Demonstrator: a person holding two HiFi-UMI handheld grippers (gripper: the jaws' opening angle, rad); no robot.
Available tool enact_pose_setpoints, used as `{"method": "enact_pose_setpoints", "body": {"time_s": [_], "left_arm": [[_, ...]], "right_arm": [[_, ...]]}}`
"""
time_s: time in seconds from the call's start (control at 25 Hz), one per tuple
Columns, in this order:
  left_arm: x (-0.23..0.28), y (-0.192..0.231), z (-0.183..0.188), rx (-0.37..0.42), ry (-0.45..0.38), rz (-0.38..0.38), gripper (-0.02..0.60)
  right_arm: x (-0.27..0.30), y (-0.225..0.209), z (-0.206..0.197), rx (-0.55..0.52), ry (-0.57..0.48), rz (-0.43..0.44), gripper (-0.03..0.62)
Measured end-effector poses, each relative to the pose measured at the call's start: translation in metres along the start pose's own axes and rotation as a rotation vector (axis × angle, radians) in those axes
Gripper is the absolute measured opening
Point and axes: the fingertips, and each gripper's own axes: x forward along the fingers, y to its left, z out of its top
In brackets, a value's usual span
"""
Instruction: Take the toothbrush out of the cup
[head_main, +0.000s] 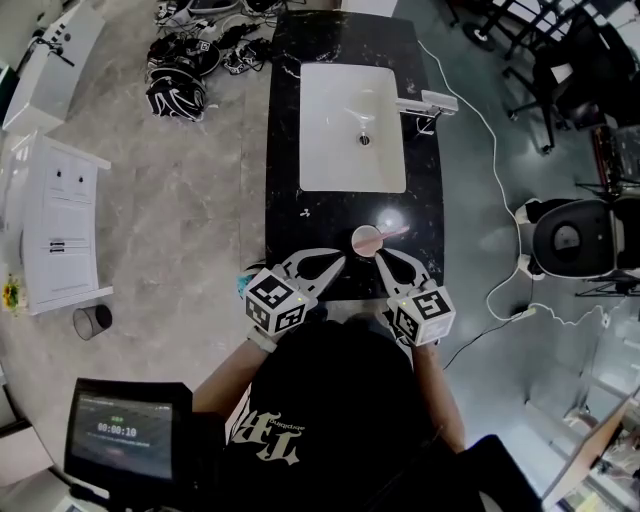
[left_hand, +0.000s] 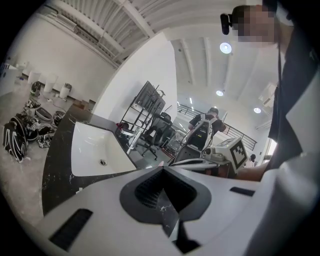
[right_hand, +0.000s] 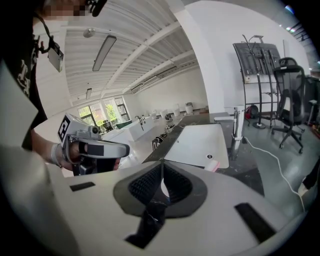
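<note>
On the black counter (head_main: 285, 200), just in front of the white sink (head_main: 352, 125), stands a small round cup (head_main: 366, 240). A pink toothbrush (head_main: 394, 233) leans out of it to the right. My left gripper (head_main: 342, 259) is shut and empty, with its tip just left of the cup. My right gripper (head_main: 378, 254) is also shut and empty, its tip at the cup's near right side. In the left gripper view the shut jaws (left_hand: 161, 168) hide the cup. In the right gripper view the toothbrush's pink end (right_hand: 212, 165) shows past the shut jaws (right_hand: 161, 163).
A faucet (head_main: 428, 101) stands at the sink's right rim. Helmets and gear (head_main: 180, 85) lie on the floor to the left, near a white cabinet (head_main: 60, 225) and a small bin (head_main: 92, 321). A toilet (head_main: 570, 238) and a white cable (head_main: 500, 290) are to the right.
</note>
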Motion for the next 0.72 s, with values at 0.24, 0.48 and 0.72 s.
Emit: {"method": "enact_pose_setpoints", "body": {"time_s": [0.24,0.48,0.72], "left_arm": [[-0.002,0.022,0.013,0.011,-0.009,0.000,0.005],[0.004,0.031,0.020,-0.002,-0.033,0.038,0.005],[0.024,0.012,0.020,0.006,-0.027,0.088,0.005]], "right_arm": [[0.002,0.008,-0.003,0.022,0.016,-0.020,-0.012],[-0.005,-0.004,-0.002,0.012,-0.001,-0.019,-0.012],[-0.015,-0.030,-0.007,0.030,-0.003,0.031,-0.011]]}}
